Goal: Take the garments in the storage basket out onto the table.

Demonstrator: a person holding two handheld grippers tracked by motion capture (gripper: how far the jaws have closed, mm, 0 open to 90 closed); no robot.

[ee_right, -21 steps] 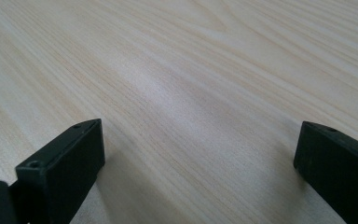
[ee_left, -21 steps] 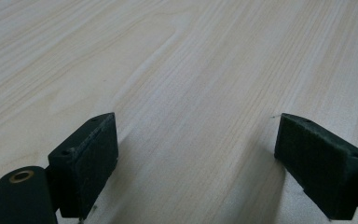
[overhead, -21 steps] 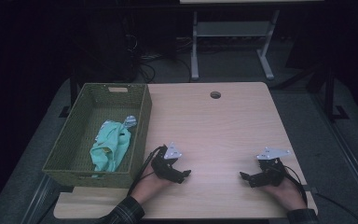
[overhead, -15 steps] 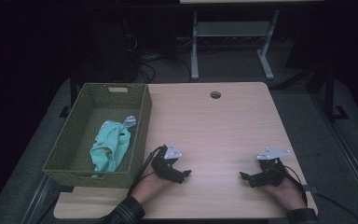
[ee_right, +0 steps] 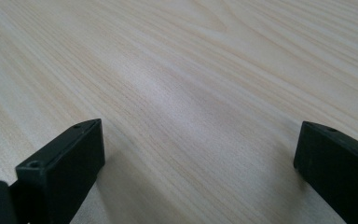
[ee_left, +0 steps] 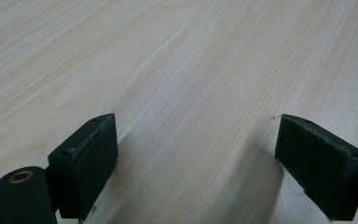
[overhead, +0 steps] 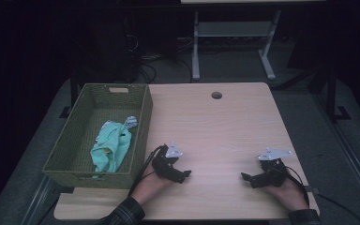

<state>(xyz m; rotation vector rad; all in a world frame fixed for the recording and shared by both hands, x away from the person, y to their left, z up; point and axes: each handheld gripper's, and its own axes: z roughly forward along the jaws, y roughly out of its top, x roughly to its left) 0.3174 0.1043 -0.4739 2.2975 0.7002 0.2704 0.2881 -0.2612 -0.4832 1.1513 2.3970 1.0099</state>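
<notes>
Left hand-held gripper on the tabletop, jaws apart and empty, pointing right, right hand-held gripper likewise open, pointing left, green cloth lengthwise in basket

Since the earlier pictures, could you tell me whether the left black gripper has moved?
No. The left gripper lies in the same spot beside the green woven basket.

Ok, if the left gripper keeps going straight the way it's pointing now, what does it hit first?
Probably just bare table. The left gripper points across the wood toward the right gripper, jaws open and empty; if it stays level, that gripper looks first in line, though depth is unclear.
</notes>
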